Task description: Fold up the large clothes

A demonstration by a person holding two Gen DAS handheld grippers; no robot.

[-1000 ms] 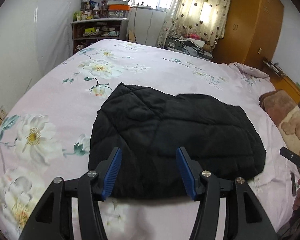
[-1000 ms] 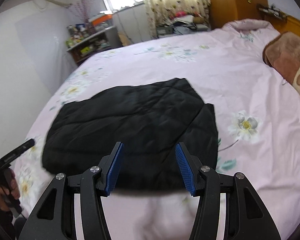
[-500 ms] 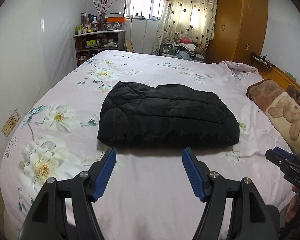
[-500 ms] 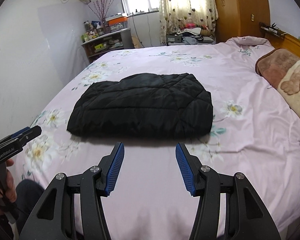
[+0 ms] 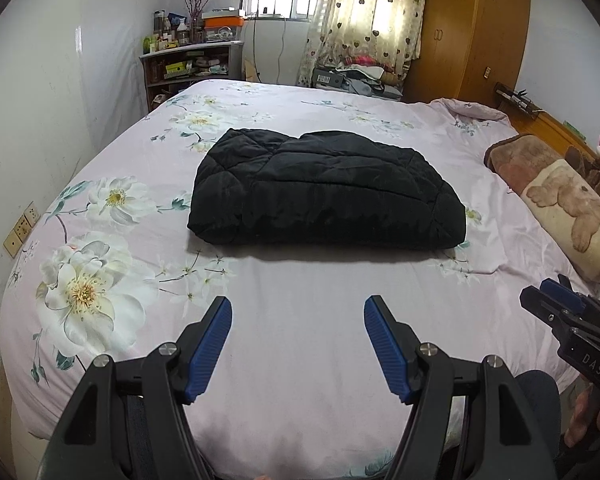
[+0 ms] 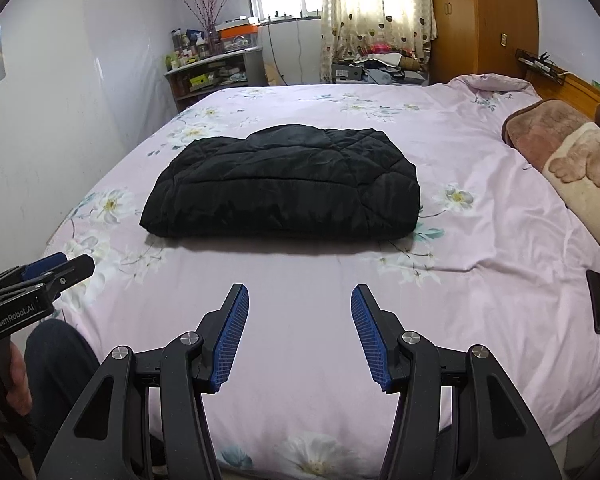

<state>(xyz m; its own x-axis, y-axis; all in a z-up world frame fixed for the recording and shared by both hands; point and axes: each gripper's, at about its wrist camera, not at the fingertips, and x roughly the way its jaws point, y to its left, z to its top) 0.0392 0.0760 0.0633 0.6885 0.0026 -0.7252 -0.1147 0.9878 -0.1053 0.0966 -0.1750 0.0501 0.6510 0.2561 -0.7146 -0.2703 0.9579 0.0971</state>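
A black quilted jacket lies folded into a thick rectangle in the middle of the pink floral bed; it also shows in the right wrist view. My left gripper is open and empty, held back over the bed's near edge, well short of the jacket. My right gripper is open and empty too, likewise back from the jacket. Each gripper shows at the side of the other's view: the right one and the left one.
A brown bear-print blanket lies at the right by the wooden headboard. A black phone lies on the bed at the right. A cluttered shelf, a curtained window and a wooden wardrobe stand beyond the bed.
Both grippers have pulled back from right over the jacket's near edge to the near edge of the bed. The jacket now lies still, folded.
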